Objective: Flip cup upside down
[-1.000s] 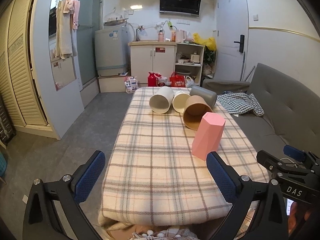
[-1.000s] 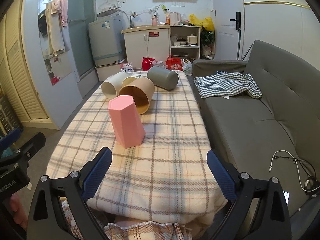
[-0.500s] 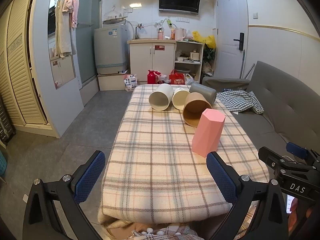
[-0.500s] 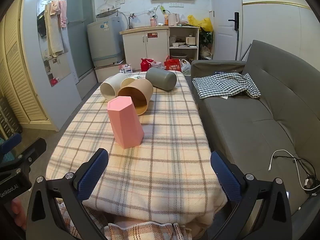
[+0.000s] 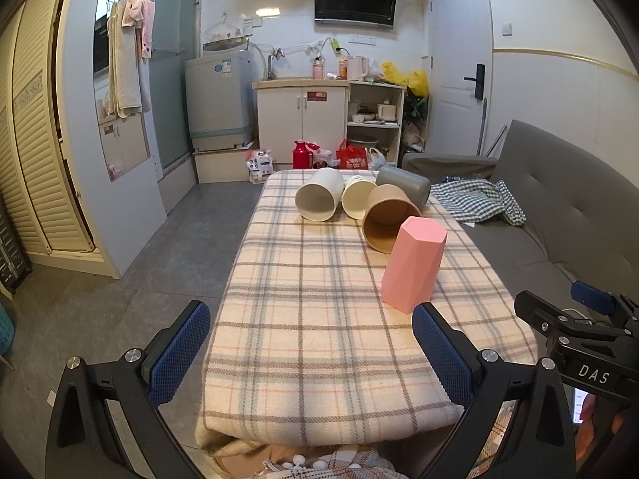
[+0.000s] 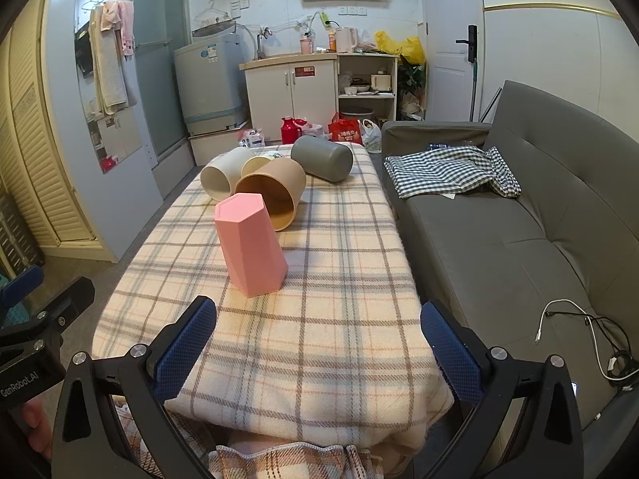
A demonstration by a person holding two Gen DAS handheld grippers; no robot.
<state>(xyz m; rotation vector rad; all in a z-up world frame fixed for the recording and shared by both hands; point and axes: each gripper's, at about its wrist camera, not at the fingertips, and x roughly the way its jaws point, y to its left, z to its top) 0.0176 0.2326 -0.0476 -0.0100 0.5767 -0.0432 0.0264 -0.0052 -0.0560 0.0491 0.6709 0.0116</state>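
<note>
A pink faceted cup (image 5: pixel 413 265) (image 6: pixel 249 245) stands upside down on the plaid-covered table (image 5: pixel 319 319) (image 6: pixel 319 319). Behind it a tan cup (image 5: pixel 389 215) (image 6: pixel 275 191), a white cup (image 5: pixel 319 199) (image 6: pixel 221 177), a cream cup (image 5: pixel 357 197) (image 6: pixel 257 163) and a grey cup (image 5: pixel 403 185) (image 6: pixel 321 157) lie on their sides. My left gripper (image 5: pixel 309 345) is open and empty over the table's near edge. My right gripper (image 6: pixel 319 343) is open and empty, also at the near edge, well short of the pink cup.
A grey sofa (image 6: pixel 519 219) with a checked cloth (image 6: pixel 451 169) runs along the table's right side. A white cable (image 6: pixel 567 319) lies on the sofa seat. Bare floor (image 5: pixel 159 259) is left of the table. Cabinets and a washing machine (image 5: pixel 219 99) stand at the far wall.
Both grippers have drawn back slightly from the cups and risen a little. The cups have not moved.
</note>
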